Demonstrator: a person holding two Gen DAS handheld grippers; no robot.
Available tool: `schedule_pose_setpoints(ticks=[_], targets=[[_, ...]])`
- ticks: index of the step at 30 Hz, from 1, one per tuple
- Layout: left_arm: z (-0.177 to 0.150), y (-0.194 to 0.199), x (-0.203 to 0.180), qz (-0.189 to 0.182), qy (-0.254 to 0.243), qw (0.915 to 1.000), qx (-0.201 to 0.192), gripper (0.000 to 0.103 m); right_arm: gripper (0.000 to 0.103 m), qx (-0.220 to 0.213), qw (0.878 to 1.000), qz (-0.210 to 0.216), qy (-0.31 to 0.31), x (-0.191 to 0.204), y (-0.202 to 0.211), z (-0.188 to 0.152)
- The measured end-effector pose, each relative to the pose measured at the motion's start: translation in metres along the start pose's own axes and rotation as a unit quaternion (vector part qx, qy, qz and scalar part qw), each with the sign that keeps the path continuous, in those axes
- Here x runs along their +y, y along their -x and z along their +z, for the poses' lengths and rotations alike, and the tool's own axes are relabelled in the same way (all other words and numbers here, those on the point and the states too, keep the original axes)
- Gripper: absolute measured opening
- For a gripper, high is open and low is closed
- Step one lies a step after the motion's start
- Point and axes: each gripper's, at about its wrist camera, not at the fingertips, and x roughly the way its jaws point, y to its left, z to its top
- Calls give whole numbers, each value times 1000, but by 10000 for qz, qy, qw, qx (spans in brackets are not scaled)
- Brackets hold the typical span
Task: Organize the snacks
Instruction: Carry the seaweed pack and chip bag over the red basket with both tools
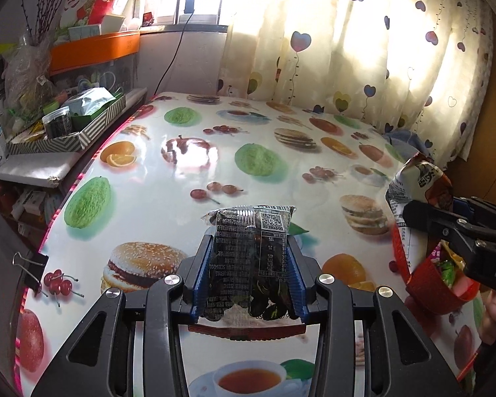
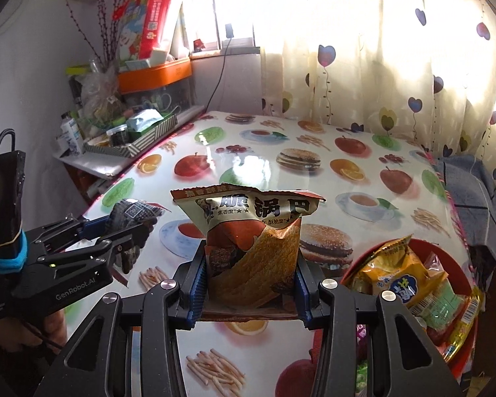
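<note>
My left gripper [image 1: 249,244] is shut on a dark snack packet [image 1: 248,258] with a QR code, held above the fruit-print table [image 1: 182,172]. It also shows in the right wrist view [image 2: 129,228], at the left, with the dark packet [image 2: 134,213]. My right gripper [image 2: 251,254] is shut on an orange-brown crisps bag [image 2: 253,244] with Chinese lettering, held upright above the table. In the left wrist view the right gripper [image 1: 410,211] holds the crisps bag [image 1: 420,178] over a red bowl [image 1: 426,284]. The red bowl [image 2: 453,248] holds several snack packets, among them a yellow one [image 2: 400,274].
A striped tray [image 1: 82,132] with a jar and packets sits on a side shelf at the left, under an orange-lidded box [image 1: 92,48]. A heart-print curtain [image 1: 363,49] hangs behind the table. A binder clip [image 1: 29,268] grips the table's left edge. Blue cloth [image 2: 466,185] lies at the right.
</note>
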Motion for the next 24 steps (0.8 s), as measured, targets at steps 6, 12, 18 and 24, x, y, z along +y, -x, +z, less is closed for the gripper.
schedule_pose_setpoints(ticks=[6,12,18,24], targets=[[8,11,-28,-237,-223,9994,-154,42,42,-156,9997,-106,-141,-14,23,-7],[14,17,-52,-426,-452,9978,-216,42,42,-288,9989,-227,-284,-27,40,-12],[18,18,-73,-556,-626,9962,-246,42,42,-363,9981,-325,-383,-38,51,-16],[19,20,-89,-672,-750,9946,-251,42,42,-401,9973,-413,-465,-46,58,-21]])
